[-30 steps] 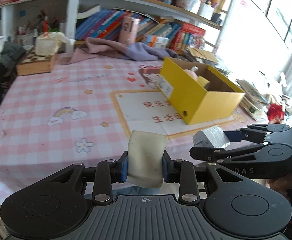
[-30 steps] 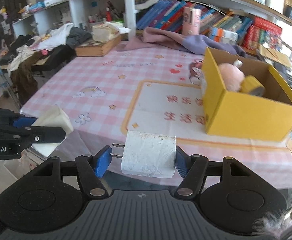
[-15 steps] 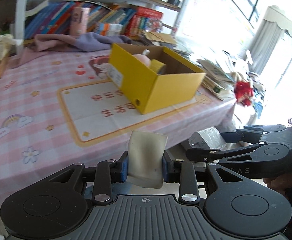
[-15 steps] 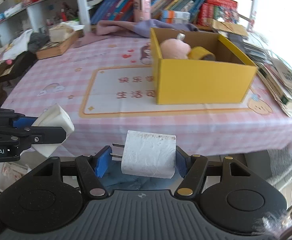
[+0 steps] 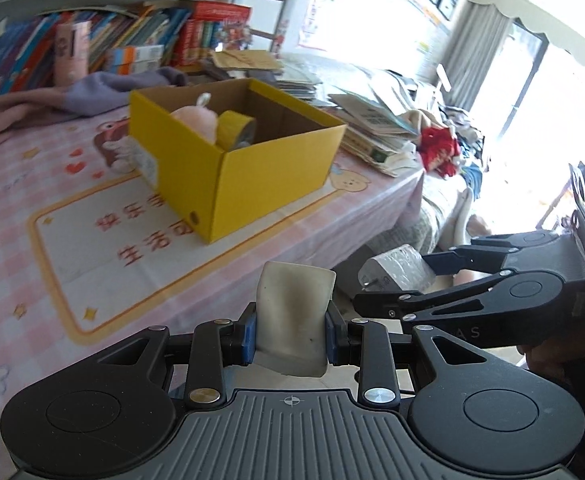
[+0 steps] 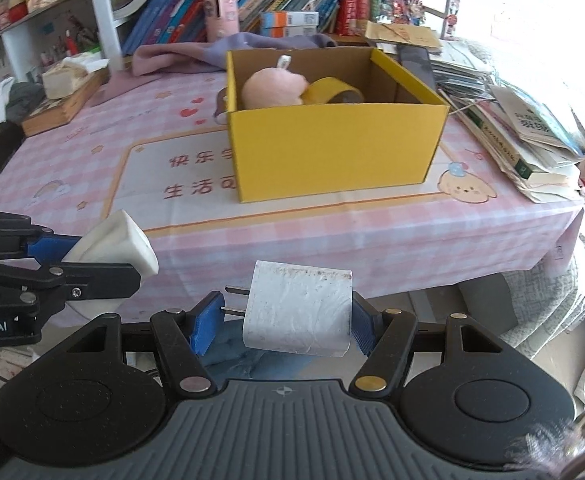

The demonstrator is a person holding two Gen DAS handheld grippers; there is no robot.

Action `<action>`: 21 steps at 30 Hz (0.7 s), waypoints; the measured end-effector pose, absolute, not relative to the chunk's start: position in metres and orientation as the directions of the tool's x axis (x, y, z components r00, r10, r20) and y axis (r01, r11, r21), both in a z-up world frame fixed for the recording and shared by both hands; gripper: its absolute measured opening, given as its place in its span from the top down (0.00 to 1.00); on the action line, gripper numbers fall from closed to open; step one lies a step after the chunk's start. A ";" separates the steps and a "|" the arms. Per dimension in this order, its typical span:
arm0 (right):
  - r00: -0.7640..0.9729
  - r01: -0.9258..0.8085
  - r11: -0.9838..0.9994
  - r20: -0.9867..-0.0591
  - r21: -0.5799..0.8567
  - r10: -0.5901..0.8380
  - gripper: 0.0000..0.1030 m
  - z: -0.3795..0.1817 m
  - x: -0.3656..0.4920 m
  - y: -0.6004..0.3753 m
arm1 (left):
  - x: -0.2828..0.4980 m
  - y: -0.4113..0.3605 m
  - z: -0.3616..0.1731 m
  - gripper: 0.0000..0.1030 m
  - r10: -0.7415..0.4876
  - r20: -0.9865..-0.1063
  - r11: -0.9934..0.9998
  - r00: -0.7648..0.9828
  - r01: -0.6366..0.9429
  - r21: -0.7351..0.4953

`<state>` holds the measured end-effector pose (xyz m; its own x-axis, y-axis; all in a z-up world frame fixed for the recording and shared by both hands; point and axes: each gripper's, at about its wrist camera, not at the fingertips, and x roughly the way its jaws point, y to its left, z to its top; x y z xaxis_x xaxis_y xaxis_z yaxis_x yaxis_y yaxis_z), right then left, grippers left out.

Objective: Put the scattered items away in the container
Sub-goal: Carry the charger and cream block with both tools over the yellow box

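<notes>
Yellow box (image 6: 332, 152); left gripper (image 6: 104, 258) reads "bot.AI".

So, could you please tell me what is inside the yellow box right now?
Inside the yellow box sit a pink plush toy and a yellow tape roll. The front wall hides the box floor, so anything lying lower cannot be seen.

Yellow cardboard box (image 6: 334, 148) sits on tabletop (image 6: 132, 176), toward right edge. Inside: pink plush toy (image 6: 274, 88) left, yellow tape roll (image 6: 330, 94) right. Stack of books (image 6: 524, 140) at right edge, purple cloth (image 6: 212, 50) behind box.
</notes>
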<state>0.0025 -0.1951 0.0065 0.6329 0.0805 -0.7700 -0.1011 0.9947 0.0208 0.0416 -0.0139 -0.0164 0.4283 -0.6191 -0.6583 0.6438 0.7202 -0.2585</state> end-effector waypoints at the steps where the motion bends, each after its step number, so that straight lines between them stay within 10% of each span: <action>1: 0.633 -0.094 0.995 -0.770 0.021 0.076 0.38 0.007 0.005 -0.199 | 0.044 -0.017 -0.016 0.71 -0.621 -0.658 0.717 0.426 0.648 -0.257; 21: 0.738 -0.064 0.998 -0.673 -0.002 0.046 0.38 0.033 0.088 -0.274 | 0.122 -0.095 0.008 0.71 -0.690 -0.556 0.669 0.463 0.701 -0.246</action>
<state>0.0883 -0.2739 0.0326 0.7380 0.0464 -0.6732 -0.0642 0.9979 -0.0016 0.1220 -0.0948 0.0077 0.4631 -0.6902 -0.5560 0.7013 0.6690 -0.2463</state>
